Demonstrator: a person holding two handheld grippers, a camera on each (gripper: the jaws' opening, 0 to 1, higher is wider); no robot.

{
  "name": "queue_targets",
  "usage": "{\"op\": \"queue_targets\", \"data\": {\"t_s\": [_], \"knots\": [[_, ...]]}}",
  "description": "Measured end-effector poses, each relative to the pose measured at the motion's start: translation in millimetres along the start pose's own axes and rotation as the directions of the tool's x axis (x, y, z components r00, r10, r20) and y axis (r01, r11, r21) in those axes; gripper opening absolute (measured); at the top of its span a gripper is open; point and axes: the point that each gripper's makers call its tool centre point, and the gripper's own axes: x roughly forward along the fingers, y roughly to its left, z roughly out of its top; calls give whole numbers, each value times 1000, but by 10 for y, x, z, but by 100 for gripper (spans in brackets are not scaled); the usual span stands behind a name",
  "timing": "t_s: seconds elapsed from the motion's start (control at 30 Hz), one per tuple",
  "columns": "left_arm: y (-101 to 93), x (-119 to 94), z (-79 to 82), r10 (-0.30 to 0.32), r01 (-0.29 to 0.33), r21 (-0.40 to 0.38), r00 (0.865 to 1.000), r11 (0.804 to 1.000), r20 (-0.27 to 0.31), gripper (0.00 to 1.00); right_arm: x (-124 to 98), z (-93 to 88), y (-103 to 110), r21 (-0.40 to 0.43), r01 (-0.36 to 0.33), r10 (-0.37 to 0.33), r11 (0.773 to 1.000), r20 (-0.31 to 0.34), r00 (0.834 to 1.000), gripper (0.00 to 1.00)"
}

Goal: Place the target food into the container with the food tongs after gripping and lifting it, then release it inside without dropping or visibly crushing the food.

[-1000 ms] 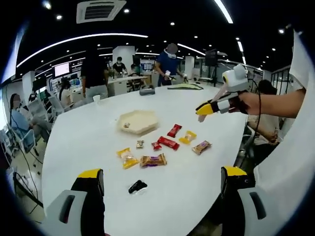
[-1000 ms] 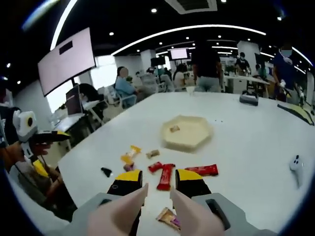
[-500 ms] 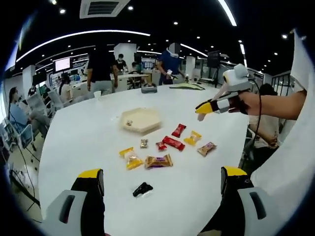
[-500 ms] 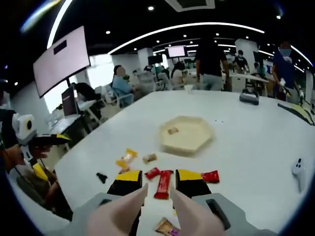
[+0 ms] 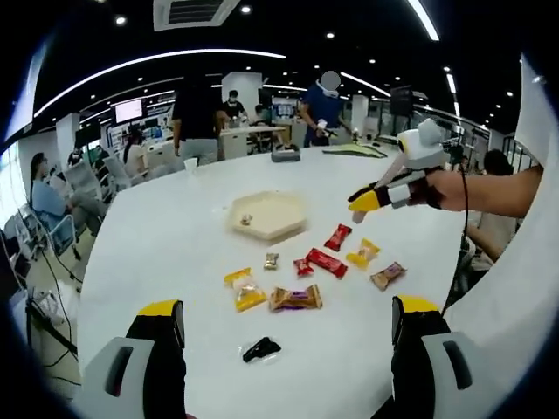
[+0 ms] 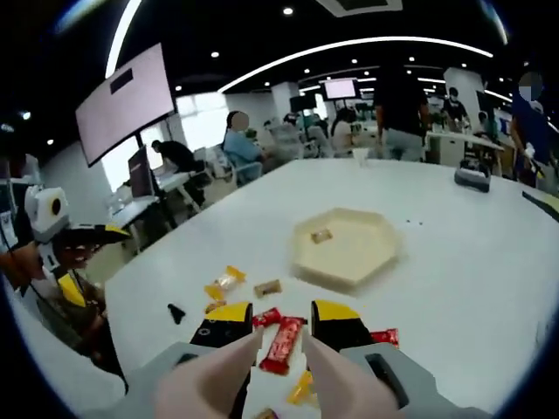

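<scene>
Red candy bar (image 6: 284, 342) lies on the white table (image 6: 472, 262) between the right tongs' (image 6: 281, 319) 2 slightly parted jaws, ungripped; hexagonal container (image 6: 345, 248) beyond. Left tongs (image 5: 284, 316) spread wide, holding nothing

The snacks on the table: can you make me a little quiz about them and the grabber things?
1. True or false: the hexagonal tray already has one small snack inside.
2. What lies between the right gripper tips: A) the long red wrapper, B) the black object, C) a cup?
3. Fill in: the left gripper jaws stand wide ____.

Key: 1 true. 2 A. 3 open.
</scene>
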Motion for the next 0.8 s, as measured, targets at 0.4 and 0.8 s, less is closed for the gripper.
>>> {"op": "queue_targets", "data": {"t_s": [0.4, 0.8], "knots": [[29, 70, -19, 18, -18, -9, 1000, 1000, -22, 99, 184, 49, -85, -67, -57, 56, 996, -17, 998, 25], [-151, 31, -196, -11, 10, -12, 998, 1000, -60, 99, 383, 58, -42, -150, -116, 110, 982, -48, 993, 25]]}}
